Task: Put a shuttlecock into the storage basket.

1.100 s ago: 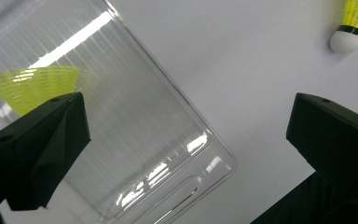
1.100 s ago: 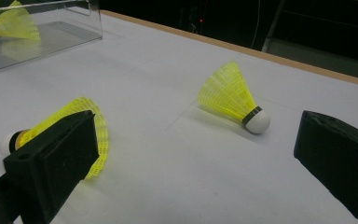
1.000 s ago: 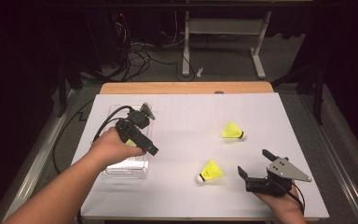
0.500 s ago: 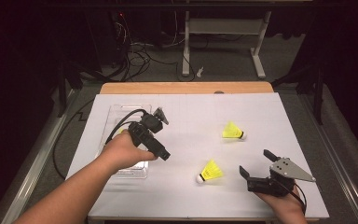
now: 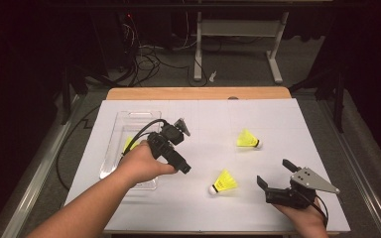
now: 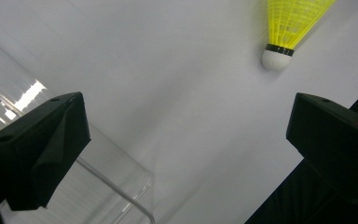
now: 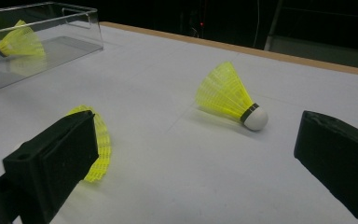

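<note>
Three yellow shuttlecocks with white corks are here. One shuttlecock (image 5: pixel 130 145) (image 7: pixel 16 42) lies inside the clear plastic box (image 5: pixel 110 148) (image 7: pixel 74 28) at the left. A second (image 5: pixel 248 139) (image 7: pixel 230 95) lies on the white sheet at the right. The third (image 5: pixel 224 181) (image 6: pixel 291 23) (image 7: pixel 100 140) lies near the front middle. My left gripper (image 5: pixel 181 163) (image 6: pixel 189 121) is open and holds nothing; it hovers just right of the box, a little short of the third shuttlecock. My right gripper (image 5: pixel 276 172) (image 7: pixel 196 133) rests open and empty at the front right, facing both loose shuttlecocks.
A white sheet (image 5: pixel 278 119) covers the table, with a wooden edge (image 5: pixel 198 93) at the back. The box's near corner (image 6: pixel 140 205) lies under my left jaw. Cables and a desk frame (image 5: pixel 198 44) stand on the floor beyond.
My left gripper has moved right and toward the front, from over the box to the open sheet beside it. The right gripper has stayed still.
</note>
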Demonstrator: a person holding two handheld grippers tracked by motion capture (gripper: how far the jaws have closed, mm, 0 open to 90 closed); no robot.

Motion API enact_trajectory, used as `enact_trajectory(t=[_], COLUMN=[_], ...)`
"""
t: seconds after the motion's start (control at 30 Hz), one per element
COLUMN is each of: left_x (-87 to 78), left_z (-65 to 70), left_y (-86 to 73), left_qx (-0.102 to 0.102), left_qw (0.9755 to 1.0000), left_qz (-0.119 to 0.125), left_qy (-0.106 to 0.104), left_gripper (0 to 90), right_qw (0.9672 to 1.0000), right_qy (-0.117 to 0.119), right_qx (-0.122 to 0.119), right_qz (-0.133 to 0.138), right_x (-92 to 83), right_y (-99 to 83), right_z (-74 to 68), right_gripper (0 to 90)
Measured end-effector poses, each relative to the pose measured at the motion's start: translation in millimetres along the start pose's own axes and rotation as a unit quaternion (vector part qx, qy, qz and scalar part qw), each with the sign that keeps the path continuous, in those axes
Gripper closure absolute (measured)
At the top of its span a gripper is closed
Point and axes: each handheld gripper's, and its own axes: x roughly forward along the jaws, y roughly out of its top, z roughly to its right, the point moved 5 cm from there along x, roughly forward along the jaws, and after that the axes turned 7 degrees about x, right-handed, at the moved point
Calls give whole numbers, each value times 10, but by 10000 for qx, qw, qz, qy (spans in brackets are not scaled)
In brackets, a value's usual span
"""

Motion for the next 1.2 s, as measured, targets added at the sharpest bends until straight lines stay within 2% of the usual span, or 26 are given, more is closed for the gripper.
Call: enact_trajectory(t=[0.27,0.37,0.7,1.2], left_x=[90,140,277,572], left_z=[98,147,252,427], left_y=[71,108,165,235], left_qx=[98,133,311,505], left_qw=[9999,9998,9991,9976], left_qz=[25,20,-75,-144], left_qy=[-75,-167,-266,-451], left_gripper=[5,6,6,6], right_qw=[10000,10000,10000,10000], right_qy=[-35,-27,-18,-9], right_qx=[28,-9,-38,-77], right_qz=[-3,-15,-15,-55], right_x=[2,4,8,14], right_y=[-9,-10,-11,-18], right_z=[29,25,19,8], right_gripper=[3,3,3,3])
